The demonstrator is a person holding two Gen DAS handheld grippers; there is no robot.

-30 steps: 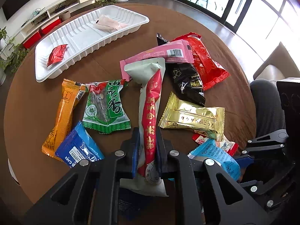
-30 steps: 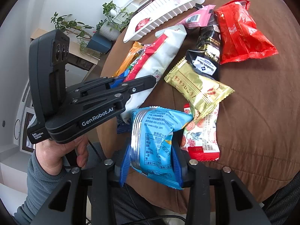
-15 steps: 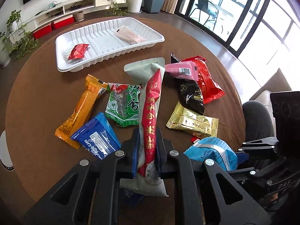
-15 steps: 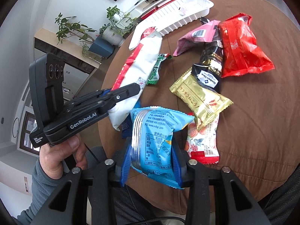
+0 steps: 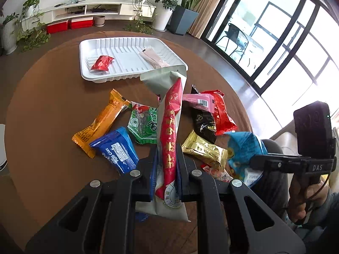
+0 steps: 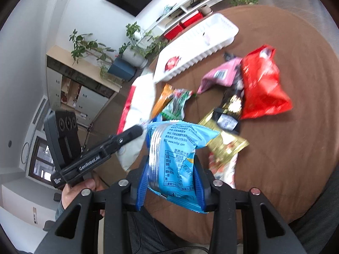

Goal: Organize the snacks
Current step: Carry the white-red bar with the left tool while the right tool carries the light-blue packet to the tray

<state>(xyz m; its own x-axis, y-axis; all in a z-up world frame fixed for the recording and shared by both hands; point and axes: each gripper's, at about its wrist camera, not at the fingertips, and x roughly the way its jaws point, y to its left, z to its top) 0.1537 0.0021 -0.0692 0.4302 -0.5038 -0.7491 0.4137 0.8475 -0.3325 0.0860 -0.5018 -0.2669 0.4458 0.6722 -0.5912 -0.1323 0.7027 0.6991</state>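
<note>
My left gripper [image 5: 166, 165] is shut on a long white-and-red snack pack [image 5: 169, 131] and holds it up above the round brown table [image 5: 48, 97]. My right gripper [image 6: 171, 175] is shut on a light blue snack bag [image 6: 173, 156], also lifted; the bag shows in the left wrist view [image 5: 243, 148]. The white tray [image 5: 131, 48] at the far side holds a small red packet [image 5: 101, 62] and a pale pink packet [image 5: 153, 58]. The left gripper's pack shows in the right wrist view [image 6: 137, 110].
Loose on the table lie an orange bar [image 5: 101, 122], a dark blue pack [image 5: 117, 150], a green pack [image 5: 144, 124], a pink pack [image 5: 199, 102], a red bag [image 5: 222, 112], a black pack [image 5: 203, 122] and a gold pack [image 5: 204, 150]. The person's knees are at the near edge.
Both grippers have risen and pulled back from the table with their packs. The tray and the room behind now show more fully in the left wrist view.
</note>
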